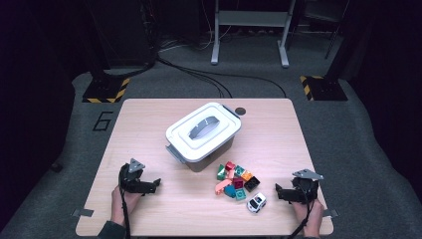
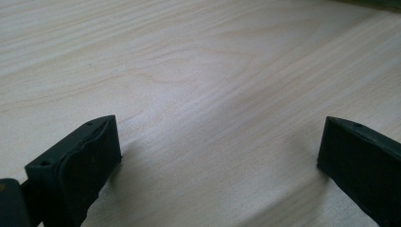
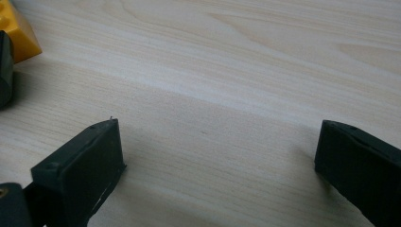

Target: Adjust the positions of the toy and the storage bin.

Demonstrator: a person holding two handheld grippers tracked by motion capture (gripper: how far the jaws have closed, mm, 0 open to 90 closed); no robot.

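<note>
- The left gripper (image 1: 158, 183) rests low on the bare table (image 1: 149, 119) near its front left corner, held in the person's left hand (image 1: 121, 201), its jaws standing wide apart with nothing between them; in the left gripper view they frame plain wood only.
- The white box (image 1: 203, 135) sits mid-table with its lid on, at about one o'clock from the left gripper and well apart from it, its long axis running from seven towards one o'clock.
- The heap of toy bricks (image 1: 236, 180) lies just in front of the box at its five o'clock corner, with the little white car (image 1: 256, 202) at the heap's five o'clock edge.
- The right gripper (image 1: 277, 191) lies near the front right corner, jaws likewise spread and empty, pointing towards nine o'clock straight at the car and bricks.
- I'd judge the right hand (image 1: 312, 219) much the nearer to the toys: the car is close beside its tips, while the left gripper is well apart from them.
- In the right gripper view a yellow brick (image 3: 16, 30) peeks in at the upper left.
</note>
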